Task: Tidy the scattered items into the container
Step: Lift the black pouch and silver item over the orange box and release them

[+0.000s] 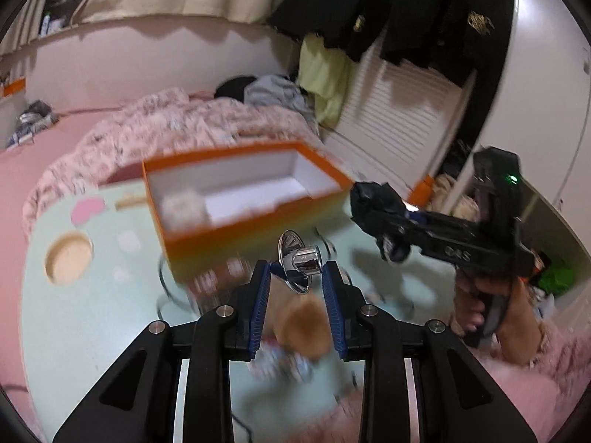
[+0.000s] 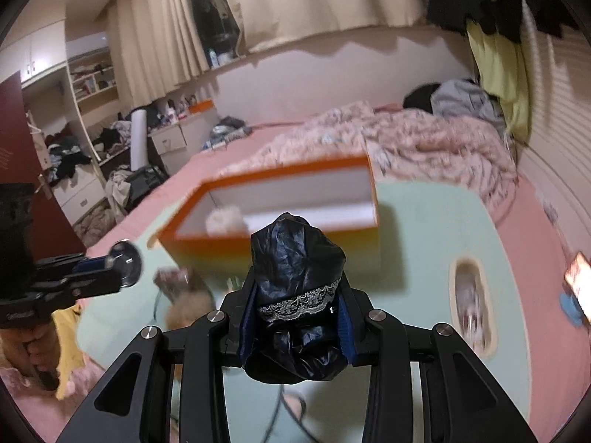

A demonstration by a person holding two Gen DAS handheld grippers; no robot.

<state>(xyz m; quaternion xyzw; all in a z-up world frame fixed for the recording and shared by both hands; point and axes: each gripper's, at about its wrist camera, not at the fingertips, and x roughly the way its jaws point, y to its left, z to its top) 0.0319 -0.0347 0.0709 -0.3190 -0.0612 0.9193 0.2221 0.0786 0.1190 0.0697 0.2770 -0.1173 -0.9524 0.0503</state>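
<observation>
Both grip: left hand-held gripper [image 1: 296, 272] clamps a chrome funnel [image 1: 299, 264], right hand-held gripper [image 2: 297, 304] a black bundle [image 2: 297, 277].

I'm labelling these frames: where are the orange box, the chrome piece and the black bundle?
orange box [image 1: 236, 234], left wrist view, front wall.
chrome piece [image 1: 306, 260], left wrist view, shiny barrel.
black bundle [image 2: 295, 258], right wrist view, crinkled upper part.

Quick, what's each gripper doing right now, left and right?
Left gripper: shut on the shiny chrome funnel-shaped piece.
Right gripper: shut on the crumpled black bundle with lace trim.
</observation>
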